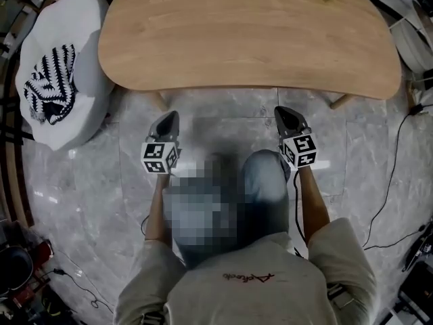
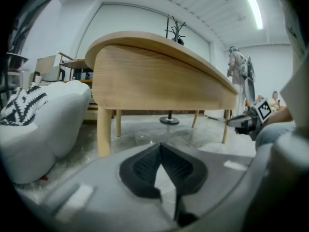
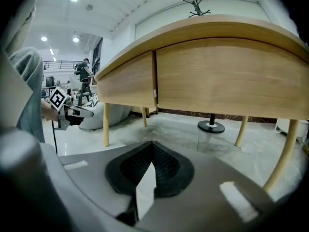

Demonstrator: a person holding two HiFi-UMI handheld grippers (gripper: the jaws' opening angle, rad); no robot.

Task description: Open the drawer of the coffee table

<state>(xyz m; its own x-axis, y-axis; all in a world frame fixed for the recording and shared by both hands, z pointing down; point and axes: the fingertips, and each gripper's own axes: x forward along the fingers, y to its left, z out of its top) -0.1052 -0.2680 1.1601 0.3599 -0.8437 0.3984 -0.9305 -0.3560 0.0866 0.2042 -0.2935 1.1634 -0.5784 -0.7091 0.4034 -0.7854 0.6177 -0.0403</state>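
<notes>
The wooden coffee table [image 1: 243, 32] fills the top of the head view. Its curved front apron shows in the right gripper view as two panels split by a vertical seam, the wide drawer front [image 3: 227, 76] on the right and a narrower panel [image 3: 128, 83] on the left. No handle shows. My left gripper [image 1: 172, 117] and right gripper [image 1: 281, 112] hang low over the floor just short of the table's front edge, both shut and empty. The shut tips of the left gripper [image 2: 161, 146] and the right gripper [image 3: 152, 144] point under the tabletop.
A white pouf [image 1: 61, 90] with a black pattern stands left of the table. A black cable [image 1: 392, 181] runs over the marble floor at the right. Slim wooden table legs [image 2: 104, 132] stand ahead. A coat stand's base [image 3: 211, 126] sits beyond the table. A person [image 2: 237, 66] stands far off.
</notes>
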